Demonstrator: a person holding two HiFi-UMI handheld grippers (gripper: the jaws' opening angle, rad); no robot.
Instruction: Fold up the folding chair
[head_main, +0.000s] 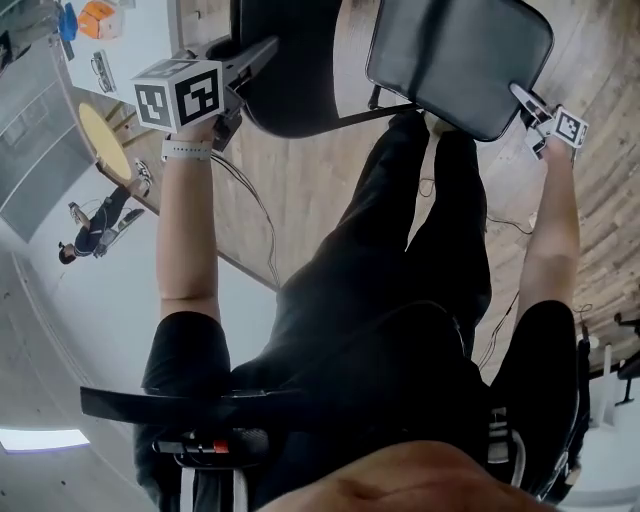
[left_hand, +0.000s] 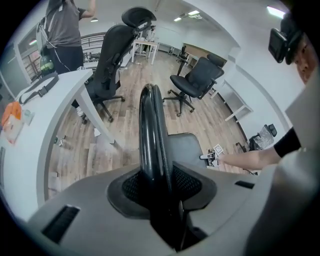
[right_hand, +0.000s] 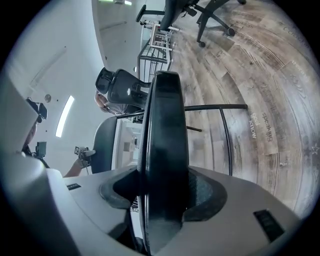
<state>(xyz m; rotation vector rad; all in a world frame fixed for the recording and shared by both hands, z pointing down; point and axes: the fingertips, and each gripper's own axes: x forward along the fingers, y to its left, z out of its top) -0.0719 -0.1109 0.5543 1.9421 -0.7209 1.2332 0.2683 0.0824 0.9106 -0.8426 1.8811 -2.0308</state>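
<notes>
The black folding chair stands in front of me on the wood floor. In the head view its backrest (head_main: 290, 70) is at top centre and its padded seat (head_main: 455, 55) at top right. My left gripper (head_main: 258, 52) is shut on the backrest's top rim (left_hand: 150, 130), which runs straight up between its jaws. My right gripper (head_main: 525, 100) is shut on the seat's front edge (right_hand: 165, 130), which fills the gap between its jaws. The left gripper view also catches the seat (left_hand: 186, 150) and the right gripper (left_hand: 210, 156) at its edge. A thin black frame tube (right_hand: 220, 106) shows beyond the seat.
A white desk (left_hand: 55, 100) stands to the left, with an orange item (head_main: 97, 18) on it. Two black office chairs (left_hand: 112, 55) (left_hand: 197, 80) stand further off on the floor. One person stands behind the desk (left_hand: 65, 30). A cable trails from my left wrist (head_main: 250, 200).
</notes>
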